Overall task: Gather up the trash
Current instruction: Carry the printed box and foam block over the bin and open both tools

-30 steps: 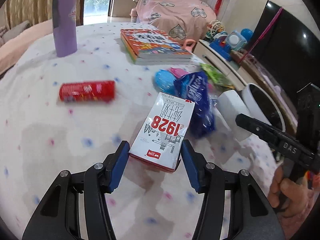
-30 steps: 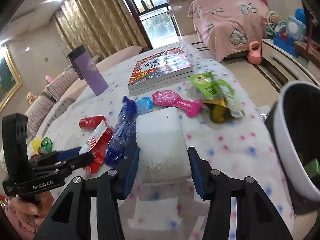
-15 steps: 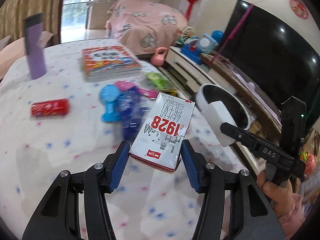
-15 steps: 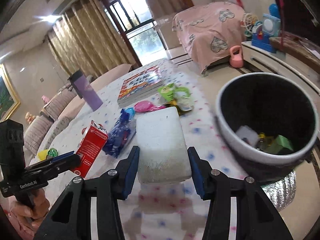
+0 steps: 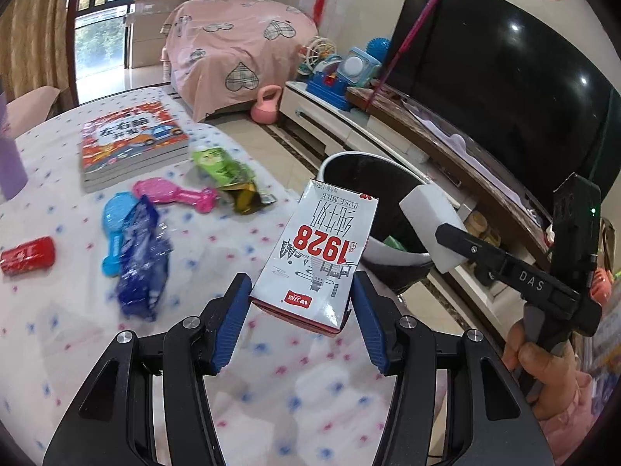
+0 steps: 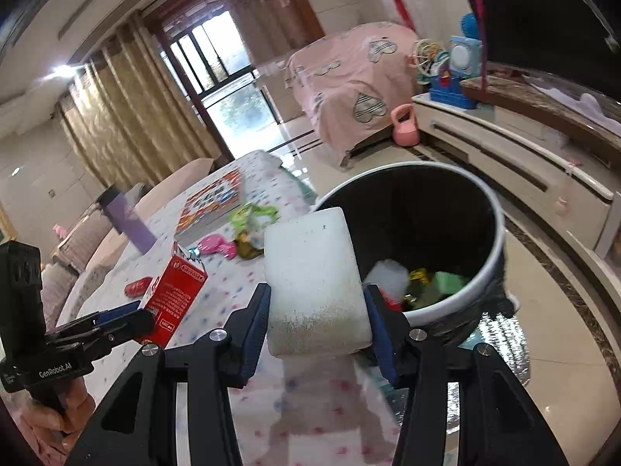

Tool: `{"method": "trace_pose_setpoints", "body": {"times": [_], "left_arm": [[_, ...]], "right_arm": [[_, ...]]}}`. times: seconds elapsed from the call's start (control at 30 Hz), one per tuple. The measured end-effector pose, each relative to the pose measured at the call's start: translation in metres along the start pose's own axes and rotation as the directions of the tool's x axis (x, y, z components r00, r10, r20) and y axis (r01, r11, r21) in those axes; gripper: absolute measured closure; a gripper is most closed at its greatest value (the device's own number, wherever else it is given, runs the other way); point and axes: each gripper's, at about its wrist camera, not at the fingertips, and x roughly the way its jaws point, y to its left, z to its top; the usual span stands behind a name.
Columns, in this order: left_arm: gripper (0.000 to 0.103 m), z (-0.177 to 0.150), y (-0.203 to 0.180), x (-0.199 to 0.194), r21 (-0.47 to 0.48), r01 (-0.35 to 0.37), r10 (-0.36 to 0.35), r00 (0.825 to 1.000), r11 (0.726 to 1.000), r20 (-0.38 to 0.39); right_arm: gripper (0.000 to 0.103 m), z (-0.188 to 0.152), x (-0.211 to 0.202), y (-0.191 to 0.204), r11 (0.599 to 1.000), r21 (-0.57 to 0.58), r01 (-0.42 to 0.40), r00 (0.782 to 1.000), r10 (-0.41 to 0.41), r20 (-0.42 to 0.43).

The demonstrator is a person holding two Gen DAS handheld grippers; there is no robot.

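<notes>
- Tongs: left gripper (image 5: 300, 312) clamps milk carton (image 5: 318, 256); right gripper (image 6: 316, 324) clamps white foam block (image 6: 316, 283).
- Right view alone shows rubbish inside bin (image 6: 491, 272).
- Bin stands just past table (image 5: 194, 349) edge, floor beyond open.

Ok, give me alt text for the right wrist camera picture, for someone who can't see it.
The right gripper holds a white foam block beside the rim of a black-lined trash bin that already contains scraps. At the left, the left gripper holds a red milk carton above a dotted tablecloth scattered with wrappers, toys and a book.
</notes>
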Motion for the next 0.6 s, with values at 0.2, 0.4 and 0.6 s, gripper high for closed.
{"method": "trace_pose_setpoints", "body": {"times": [0.2,0.4,0.6], "left_arm": [[0.05,0.011,-0.014,0.011,0.029,0.005,-0.005,1.0,1.0,-0.004],[0.05,0.023,-0.031,0.024,0.062,0.004,-0.003,1.0,0.998,-0.019],[0.05,0.036,-0.043,0.039,0.082,0.004,-0.001,0.999,0.997,-0.033]], "right_arm": [[0.054,0.008,-0.001,-0.016,1.0,0.015,0.026,1.0,-0.027,0.014],[0.054,0.014,-0.002,-0.029,0.999,0.024,0.041,0.999,-0.041,0.017],[0.054,0.021,-0.001,-0.036,0.998,0.026,0.055,0.998,-0.055,0.017]]}}
